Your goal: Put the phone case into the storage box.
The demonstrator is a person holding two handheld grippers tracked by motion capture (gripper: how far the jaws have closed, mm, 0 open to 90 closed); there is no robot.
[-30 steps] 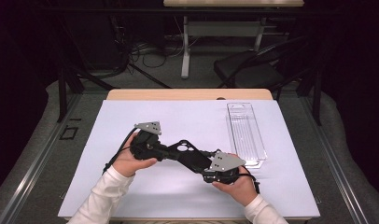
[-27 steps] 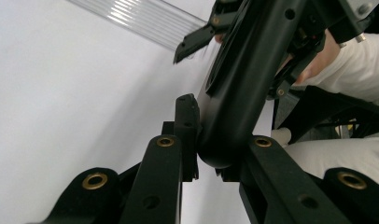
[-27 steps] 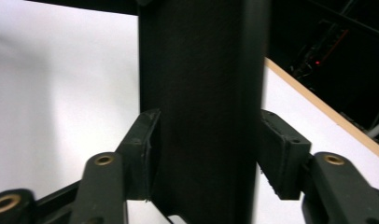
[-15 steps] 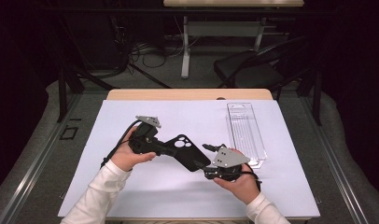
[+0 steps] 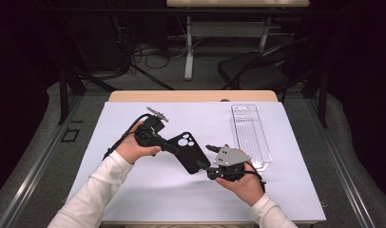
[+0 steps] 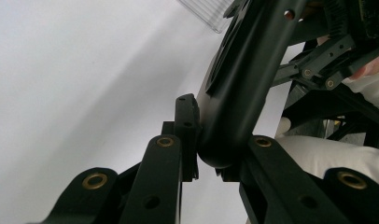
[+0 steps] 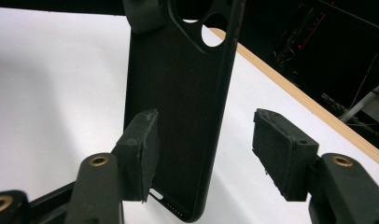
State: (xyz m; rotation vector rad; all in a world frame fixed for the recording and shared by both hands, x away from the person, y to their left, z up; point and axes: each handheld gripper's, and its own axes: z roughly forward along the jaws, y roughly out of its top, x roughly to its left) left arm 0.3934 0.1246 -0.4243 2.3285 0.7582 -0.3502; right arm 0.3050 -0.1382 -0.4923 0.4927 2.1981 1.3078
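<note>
Holding a gripper each, two hands reach in from the bottom of the high view. The right gripper (image 5: 211,167), low and right of centre, has its jaws parted around the lower end of a black phone case (image 5: 188,152); one pad (image 7: 143,149) touches the case, the other stands clear, the jaws having just been opening. The left gripper (image 5: 168,147), left of centre, clamps the case's camera end, lifted off the white mat (image 5: 134,190). Farther back, upper right, lies a clear tray (image 5: 250,135).
</note>
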